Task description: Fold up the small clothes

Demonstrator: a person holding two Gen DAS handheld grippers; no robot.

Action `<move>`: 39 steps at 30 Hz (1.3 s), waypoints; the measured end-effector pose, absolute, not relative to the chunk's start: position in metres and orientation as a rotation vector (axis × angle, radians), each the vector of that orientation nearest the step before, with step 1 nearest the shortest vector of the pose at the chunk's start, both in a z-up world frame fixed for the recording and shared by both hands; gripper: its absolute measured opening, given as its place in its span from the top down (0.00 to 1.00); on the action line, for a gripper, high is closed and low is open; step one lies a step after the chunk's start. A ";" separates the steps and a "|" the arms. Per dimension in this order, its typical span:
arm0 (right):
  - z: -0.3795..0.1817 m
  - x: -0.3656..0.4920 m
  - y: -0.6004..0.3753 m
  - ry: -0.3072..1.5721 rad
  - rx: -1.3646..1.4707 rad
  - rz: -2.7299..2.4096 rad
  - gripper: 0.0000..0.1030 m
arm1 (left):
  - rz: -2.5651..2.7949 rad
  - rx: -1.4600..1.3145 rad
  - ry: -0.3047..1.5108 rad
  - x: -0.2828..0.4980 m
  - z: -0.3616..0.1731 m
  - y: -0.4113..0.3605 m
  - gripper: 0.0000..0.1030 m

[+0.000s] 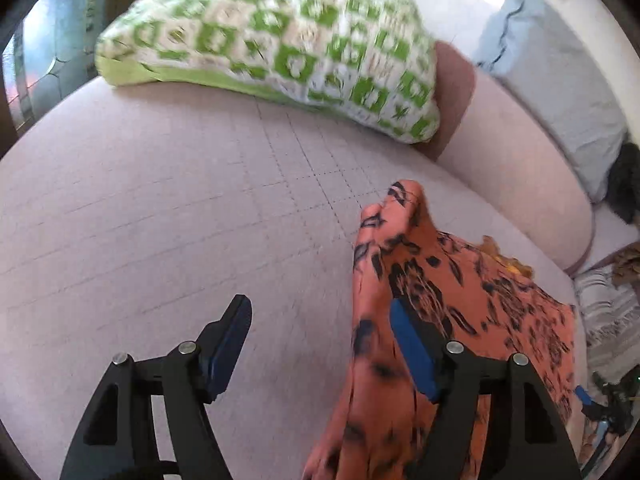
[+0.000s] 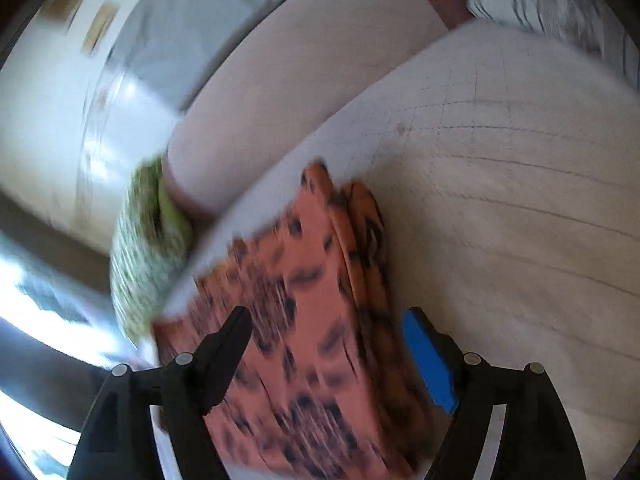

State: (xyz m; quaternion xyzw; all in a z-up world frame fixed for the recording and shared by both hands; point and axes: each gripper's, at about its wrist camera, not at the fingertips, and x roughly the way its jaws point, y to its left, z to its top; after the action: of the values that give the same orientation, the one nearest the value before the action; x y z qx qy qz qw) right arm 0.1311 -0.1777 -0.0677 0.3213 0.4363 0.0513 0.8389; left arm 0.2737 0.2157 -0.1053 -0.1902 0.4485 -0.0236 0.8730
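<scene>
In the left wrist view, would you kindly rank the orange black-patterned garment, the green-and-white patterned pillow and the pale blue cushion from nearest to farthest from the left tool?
1. Orange black-patterned garment: at the left tool, draped beside its right finger.
2. Green-and-white patterned pillow: ahead, across the sofa seat.
3. Pale blue cushion: far upper right, behind the backrest.

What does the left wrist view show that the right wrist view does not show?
Only the left wrist view shows the grey-blue pillow, the whole top face of the green patterned cushion, and the left tool, open. Only the right wrist view shows the right tool, open over the garment, and the cloth's stacked folded edge. Both share the orange garment with black marks, the pale pink sofa seat, and the cushion.
</scene>
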 end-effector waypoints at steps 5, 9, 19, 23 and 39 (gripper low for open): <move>-0.076 0.048 -0.170 0.935 0.890 0.110 0.21 | -0.122 -0.502 0.936 0.193 -0.102 0.207 0.27; -0.105 0.039 -0.152 0.968 1.019 0.114 0.21 | -0.072 -0.559 0.991 0.177 -0.124 0.180 0.25; -0.128 0.082 -0.171 0.914 1.174 -0.068 0.82 | 0.051 -0.672 1.036 0.214 -0.149 0.178 0.86; -0.098 0.082 -0.161 0.878 1.091 -0.046 0.90 | 0.037 -0.614 0.983 0.206 -0.120 0.169 0.89; -0.044 -0.107 -0.152 0.851 0.992 0.022 0.90 | -0.022 -0.516 0.966 0.033 -0.090 0.181 0.85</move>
State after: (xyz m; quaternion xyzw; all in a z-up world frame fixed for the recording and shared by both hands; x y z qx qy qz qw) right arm -0.1070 -0.1517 -0.0442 0.4614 0.3960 0.0101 0.7939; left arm 0.0327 0.1814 -0.0896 -0.2452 0.4592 -0.0104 0.8538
